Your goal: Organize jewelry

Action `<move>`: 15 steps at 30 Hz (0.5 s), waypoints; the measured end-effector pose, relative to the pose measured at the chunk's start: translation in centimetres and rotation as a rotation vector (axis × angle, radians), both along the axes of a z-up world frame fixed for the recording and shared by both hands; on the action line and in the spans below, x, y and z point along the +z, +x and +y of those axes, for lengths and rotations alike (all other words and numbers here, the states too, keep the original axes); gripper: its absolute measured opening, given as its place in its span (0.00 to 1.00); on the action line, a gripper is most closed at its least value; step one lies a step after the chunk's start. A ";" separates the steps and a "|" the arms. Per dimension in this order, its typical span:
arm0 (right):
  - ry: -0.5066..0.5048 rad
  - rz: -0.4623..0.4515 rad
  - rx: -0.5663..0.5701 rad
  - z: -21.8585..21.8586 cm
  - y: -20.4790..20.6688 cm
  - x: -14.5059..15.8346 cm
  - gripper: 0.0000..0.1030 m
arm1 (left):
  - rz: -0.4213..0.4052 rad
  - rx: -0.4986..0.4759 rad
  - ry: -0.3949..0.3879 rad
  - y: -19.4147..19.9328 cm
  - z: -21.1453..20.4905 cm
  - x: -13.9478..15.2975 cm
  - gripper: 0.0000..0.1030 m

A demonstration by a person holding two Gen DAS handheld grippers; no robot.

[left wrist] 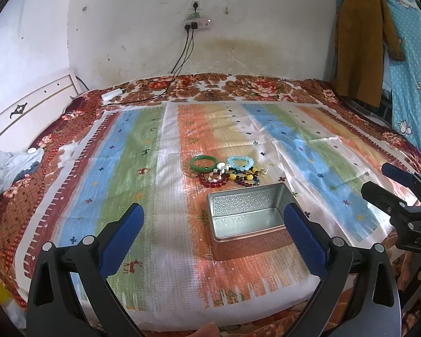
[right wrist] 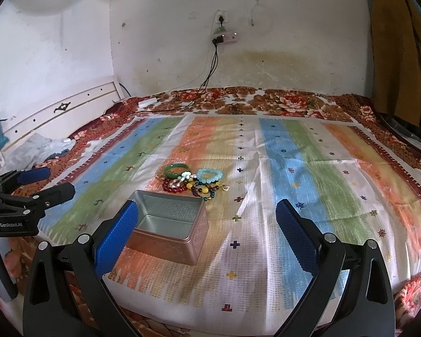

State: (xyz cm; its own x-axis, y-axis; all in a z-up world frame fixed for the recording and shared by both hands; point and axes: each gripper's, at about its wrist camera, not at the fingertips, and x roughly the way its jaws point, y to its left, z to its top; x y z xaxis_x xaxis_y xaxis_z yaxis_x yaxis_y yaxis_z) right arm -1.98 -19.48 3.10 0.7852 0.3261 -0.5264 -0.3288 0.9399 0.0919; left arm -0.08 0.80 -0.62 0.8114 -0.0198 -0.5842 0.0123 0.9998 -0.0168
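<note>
- The left tool (left wrist: 213, 233) hangs above the near part of the bed, its two blue-padded fingers spread wide and holding nothing; in the right wrist view it shows at the left edge (right wrist: 46, 182), also parted.
- The right tool (right wrist: 206, 230) is likewise spread wide and empty; from the left wrist view it appears at the right edge (left wrist: 384, 179), apart from the jewelry.
- An open rectangular metal tin (left wrist: 248, 220) (right wrist: 168, 226), silver inside with rose-coloured embossed outer walls, sits on the striped cloth (left wrist: 143, 196) (right wrist: 294, 174) spread over the bed; nothing shows inside it.
- Just behind the tin lies a small cluster of bracelets, touching and overlapping one another.
- A green bangle (left wrist: 203, 163) (right wrist: 177, 169) lies at the cluster's left.
- A pale blue beaded bracelet (left wrist: 240, 164) (right wrist: 209, 175) lies at its right.
- A dark red beaded bracelet (left wrist: 212, 181) (right wrist: 173, 186) is nearest the tin on the left, with white beads (left wrist: 221, 167) across it.
- A multicoloured bead bracelet (left wrist: 245, 178) (right wrist: 206, 189) with yellow beads sits at the near right.
- A floral bedspread (left wrist: 238, 85) lies under the cloth.
- On the wall, a power strip (left wrist: 198, 24) (right wrist: 224, 38) has black cables running down onto the bed.
- A mustard garment (left wrist: 362, 47) hangs at the right.
- Crumpled grey fabric (left wrist: 8, 168) lies beside the white headboard (left wrist: 28, 106).
</note>
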 end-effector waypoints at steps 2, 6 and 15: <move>-0.001 0.001 0.004 0.0 0.0 0.1 0.96 | 0.001 -0.001 0.001 0.1 0.0 0.0 0.95; -0.002 0.004 0.007 0.0 0.0 0.1 0.96 | 0.001 -0.002 0.002 0.1 -0.1 0.0 0.95; -0.001 0.003 0.006 0.0 0.1 0.1 0.96 | 0.003 -0.023 0.002 0.0 -0.4 -0.1 0.95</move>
State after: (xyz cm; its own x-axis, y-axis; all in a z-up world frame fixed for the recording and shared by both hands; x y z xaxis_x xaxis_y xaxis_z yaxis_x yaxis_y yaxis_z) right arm -1.93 -19.47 3.22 0.7817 0.3309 -0.5286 -0.3347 0.9378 0.0921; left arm -0.13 0.41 -0.75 0.8088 -0.0374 -0.5869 0.0355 0.9993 -0.0149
